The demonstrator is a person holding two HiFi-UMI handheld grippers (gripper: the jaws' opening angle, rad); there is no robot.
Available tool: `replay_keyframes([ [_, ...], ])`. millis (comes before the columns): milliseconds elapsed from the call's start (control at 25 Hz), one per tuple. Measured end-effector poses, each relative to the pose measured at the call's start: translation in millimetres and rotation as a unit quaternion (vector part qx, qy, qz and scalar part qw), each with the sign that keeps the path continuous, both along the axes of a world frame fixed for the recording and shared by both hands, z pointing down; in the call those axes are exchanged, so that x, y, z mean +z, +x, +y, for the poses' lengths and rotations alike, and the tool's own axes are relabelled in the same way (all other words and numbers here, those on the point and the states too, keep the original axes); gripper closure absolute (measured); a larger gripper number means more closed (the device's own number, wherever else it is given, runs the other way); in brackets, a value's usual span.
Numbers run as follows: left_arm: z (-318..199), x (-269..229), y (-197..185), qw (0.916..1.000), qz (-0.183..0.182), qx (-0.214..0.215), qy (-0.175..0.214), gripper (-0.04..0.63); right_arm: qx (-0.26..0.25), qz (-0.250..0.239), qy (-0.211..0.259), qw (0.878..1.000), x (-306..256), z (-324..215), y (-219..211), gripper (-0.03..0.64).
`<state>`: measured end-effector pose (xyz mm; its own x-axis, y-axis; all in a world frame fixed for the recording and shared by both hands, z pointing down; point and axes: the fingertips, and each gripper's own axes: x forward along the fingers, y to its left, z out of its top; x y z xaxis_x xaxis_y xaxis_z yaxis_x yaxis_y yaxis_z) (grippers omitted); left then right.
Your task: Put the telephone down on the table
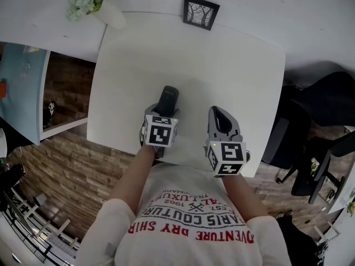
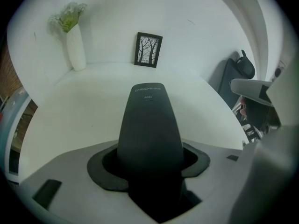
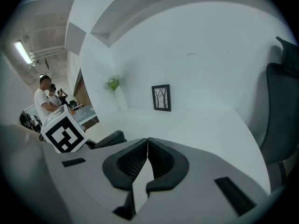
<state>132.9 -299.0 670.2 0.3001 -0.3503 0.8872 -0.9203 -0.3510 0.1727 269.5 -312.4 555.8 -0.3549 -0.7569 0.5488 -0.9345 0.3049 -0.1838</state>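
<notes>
my left claw [image 2: 149, 174] clamps the telephone [image 2: 149, 120], holding it over the worktop [image 1: 222, 65] ready to lay down; my right claw [image 3: 147, 155] sits pressed together, empty, aside.

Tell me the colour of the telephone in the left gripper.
Matte black telephone, clearest in the left gripper view.

My left gripper [image 2: 149, 164] is pale grey with black pads [image 2: 100, 174], the telephone [image 2: 149, 125] black, the table [image 2: 93, 106] white, the far picture [image 2: 148, 50] black-framed with bare dark trees.
</notes>
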Motion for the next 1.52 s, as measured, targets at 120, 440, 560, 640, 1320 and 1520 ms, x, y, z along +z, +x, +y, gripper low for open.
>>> replay_keyframes([
  [120,1.6,3.0,1.2,0.9993,-0.030,0.024,0.000,0.314,0.004,-0.004,-0.007,1.000,4.8,-0.5,0.2,0.592],
  [440,4.1,3.1,6.0,0.9994,-0.021,0.029,-0.003,0.301,0.003,-0.007,-0.013,1.000,7.4,3.1,-3.4,0.592],
  [560,6.6,1.7,12.4,0.9993,-0.003,0.035,-0.010,0.244,0.007,-0.008,-0.015,1.000,7.4,5.6,-4.0,0.592],
  [640,6.4,1.1,13.0,0.9993,0.001,0.037,-0.009,0.230,0.009,-0.009,-0.013,1.000,6.0,7.2,-4.8,0.592],
  [1320,0.2,-91.0,3.6,0.9886,0.016,0.058,0.138,0.196,0.011,0.000,0.008,1.000,-14.5,23.4,-19.4,0.592],
  [1520,1.2,-126.8,-4.7,0.9760,0.007,0.067,0.207,0.327,0.013,0.004,0.036,0.999,-38.6,27.7,-27.3,0.592],
])
